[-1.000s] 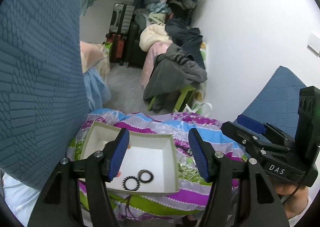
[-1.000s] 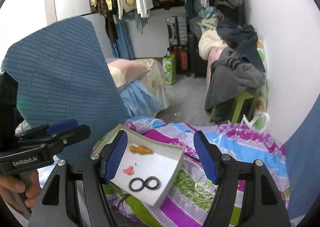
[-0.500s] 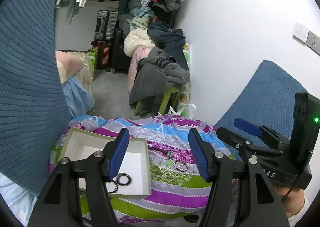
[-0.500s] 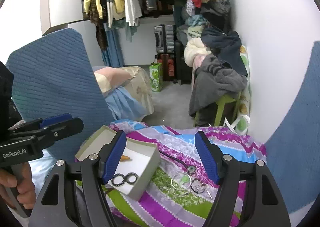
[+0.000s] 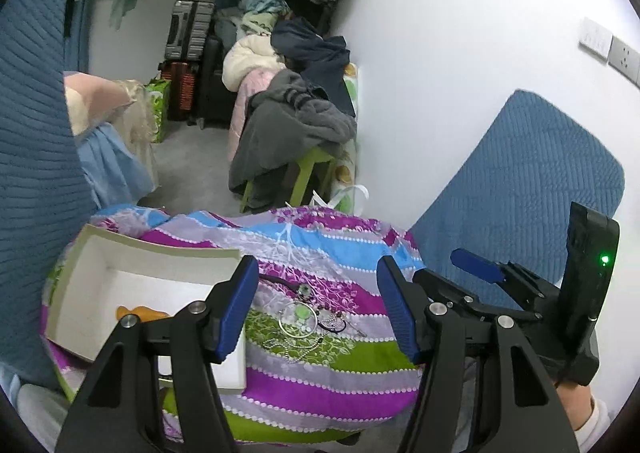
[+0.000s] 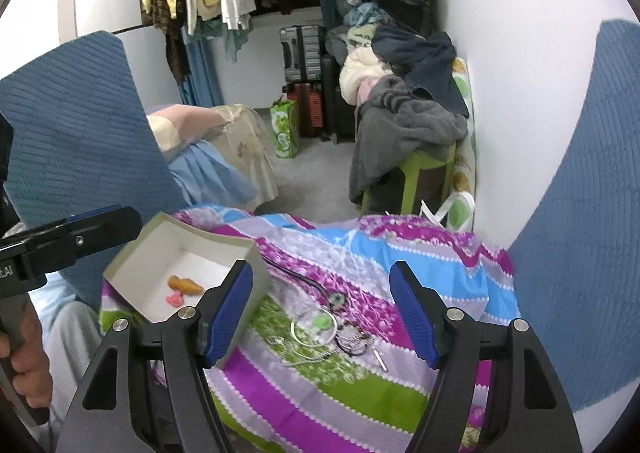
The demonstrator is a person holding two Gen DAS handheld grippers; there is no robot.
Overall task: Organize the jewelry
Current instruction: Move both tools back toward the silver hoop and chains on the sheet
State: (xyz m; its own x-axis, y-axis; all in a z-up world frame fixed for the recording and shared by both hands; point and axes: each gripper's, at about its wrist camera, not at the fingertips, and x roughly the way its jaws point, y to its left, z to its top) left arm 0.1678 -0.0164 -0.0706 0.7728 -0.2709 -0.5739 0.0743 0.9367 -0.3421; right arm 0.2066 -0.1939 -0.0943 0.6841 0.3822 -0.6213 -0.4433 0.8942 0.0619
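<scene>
A heap of jewelry (image 5: 312,323) (image 6: 332,333), with a silver bangle, chains and a dark cord with a pendant, lies on the striped cloth (image 5: 320,377) (image 6: 340,393). Left of it stands a white box (image 5: 132,281) (image 6: 188,265) holding an orange piece (image 6: 185,284) and a pink piece (image 6: 175,298). My left gripper (image 5: 314,309) hangs open above the heap, nothing between its blue pads. My right gripper (image 6: 320,317) is open too, framing the same heap. Each gripper also shows at the edge of the other's view.
Blue quilted cushions (image 5: 520,181) (image 6: 72,133) stand on both sides of the cloth. Behind are a green stool piled with clothes (image 6: 408,129), suitcases (image 6: 304,65), hanging clothes and a white wall (image 5: 460,53). A hand holds each gripper's handle.
Both grippers have swung right and dipped; the box has slid to the left of each view and the jewelry heap now sits between the fingers. Both stay open.
</scene>
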